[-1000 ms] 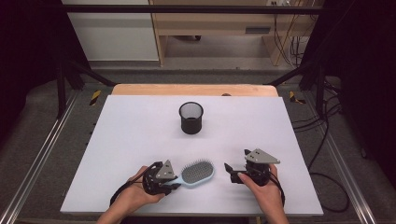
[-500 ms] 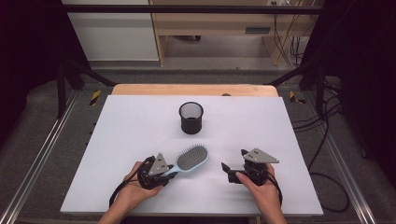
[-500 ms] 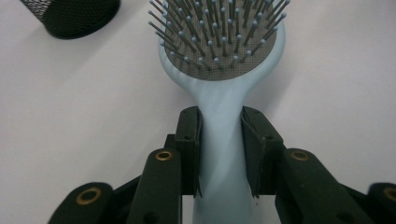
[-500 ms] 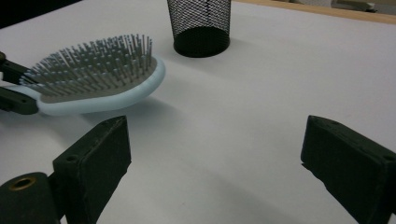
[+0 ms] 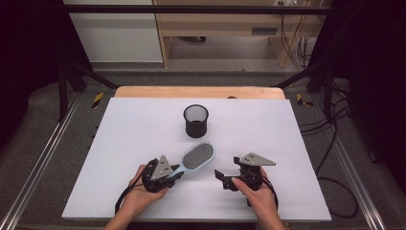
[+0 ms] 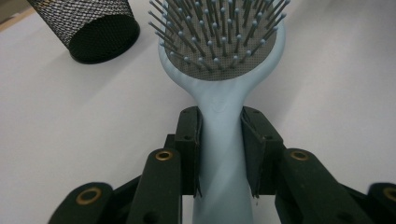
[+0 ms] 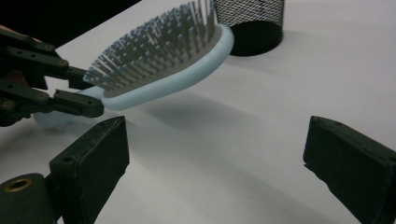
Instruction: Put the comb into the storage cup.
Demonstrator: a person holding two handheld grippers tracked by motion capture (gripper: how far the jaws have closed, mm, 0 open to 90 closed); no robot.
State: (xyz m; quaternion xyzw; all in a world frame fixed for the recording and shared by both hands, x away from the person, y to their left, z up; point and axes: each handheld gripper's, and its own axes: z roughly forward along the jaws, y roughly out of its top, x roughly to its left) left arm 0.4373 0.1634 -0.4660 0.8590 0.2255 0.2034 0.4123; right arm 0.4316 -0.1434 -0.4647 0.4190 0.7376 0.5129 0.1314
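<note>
A light blue hairbrush (image 5: 196,157) with grey bristles is held off the white table, head tilted up toward the black mesh cup (image 5: 196,120). My left gripper (image 5: 171,173) is shut on the brush handle; in the left gripper view both pads clamp the handle (image 6: 219,140) below the bristle head (image 6: 219,37). My right gripper (image 5: 223,178) rests at the front right, jaws wide apart with nothing between them. In the right gripper view the brush (image 7: 163,65) hangs ahead to the left, with the left gripper (image 7: 70,88) on its handle.
The mesh cup stands upright at the table's middle (image 7: 250,18) (image 6: 86,25). The white table top (image 5: 287,129) has a wooden strip (image 5: 201,92) along its far edge. Cables (image 5: 330,158) lie on the floor to the right.
The left gripper has lifted and swung the brush head away from me toward the mesh cup. The right gripper has shifted a little toward the left.
</note>
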